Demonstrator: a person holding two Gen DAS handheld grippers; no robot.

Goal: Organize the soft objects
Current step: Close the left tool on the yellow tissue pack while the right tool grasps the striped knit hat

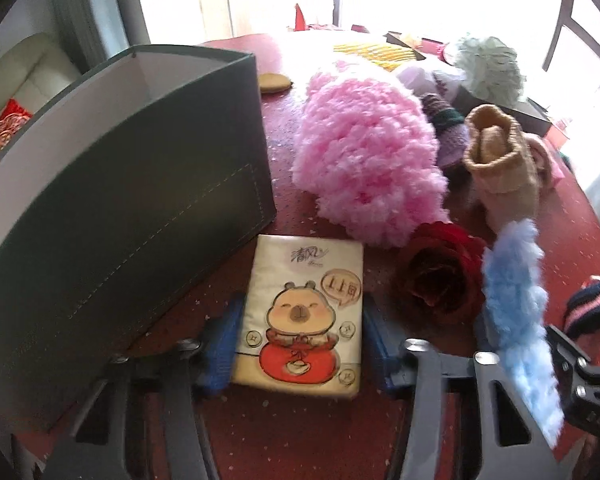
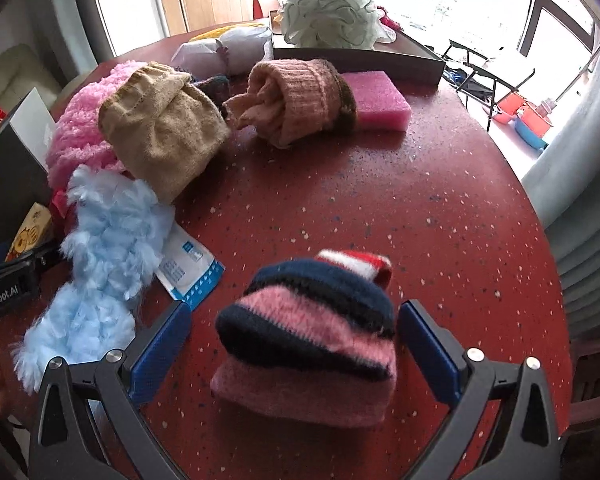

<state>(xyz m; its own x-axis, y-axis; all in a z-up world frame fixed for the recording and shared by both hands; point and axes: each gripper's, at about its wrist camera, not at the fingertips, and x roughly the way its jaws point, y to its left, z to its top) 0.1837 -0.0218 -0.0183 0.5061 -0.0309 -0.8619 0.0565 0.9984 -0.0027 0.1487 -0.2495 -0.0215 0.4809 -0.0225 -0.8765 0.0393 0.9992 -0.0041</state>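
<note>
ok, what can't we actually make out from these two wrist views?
- Box contents: left view, its tall near wall hides the inside.
- Left gripper contact with the tissue pack: left view, blur; pads flank it, pressing unclear.
- Flat packet: right view, half under the blue yarn, print too small.
- Tray contents: right view, bath pouf and glare.

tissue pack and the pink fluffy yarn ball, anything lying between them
Nothing: in the left wrist view only bare red table separates the tissue pack from the pink fluffy yarn ball.
</note>
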